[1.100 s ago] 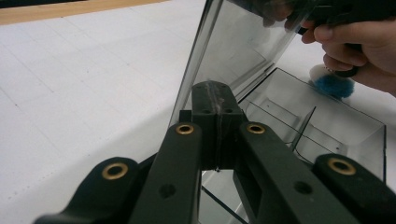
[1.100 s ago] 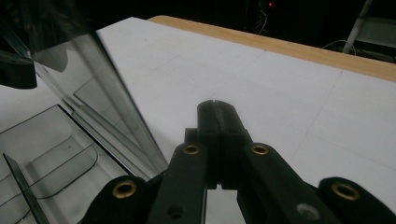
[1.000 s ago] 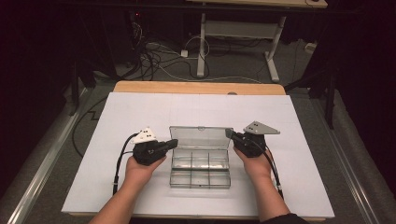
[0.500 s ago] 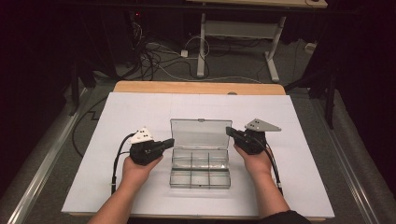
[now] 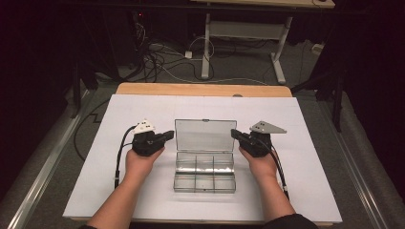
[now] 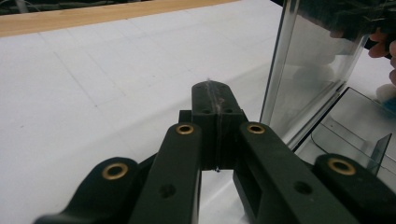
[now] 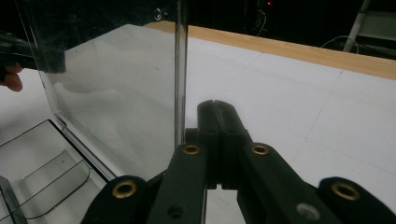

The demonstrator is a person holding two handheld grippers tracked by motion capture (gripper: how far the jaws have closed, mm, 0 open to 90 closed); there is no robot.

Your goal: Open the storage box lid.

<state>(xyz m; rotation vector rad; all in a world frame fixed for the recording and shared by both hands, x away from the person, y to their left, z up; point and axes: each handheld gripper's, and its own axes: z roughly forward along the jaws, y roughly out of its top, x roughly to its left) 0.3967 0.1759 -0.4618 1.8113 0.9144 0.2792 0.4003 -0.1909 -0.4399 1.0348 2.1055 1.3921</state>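
Your left tool [image 5: 168,135] has slid in toward the box [image 5: 205,164] since a moment ago and now sits just beside the left edge of the upright lid [image 5: 206,135]; your right tool [image 5: 235,133] has held its place at the lid's right edge. Both tools have their jaws pressed together, gripping nothing. This looks like a two-sided push to shut the lid. One clear box lies mid-tabletop [image 5: 310,143], six empty compartments showing, with two tools flanking it.

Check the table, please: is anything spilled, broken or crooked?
Nothing stands out. The clear plastic box sits square on the white table, lid upright, compartments empty, no spill or crack visible.
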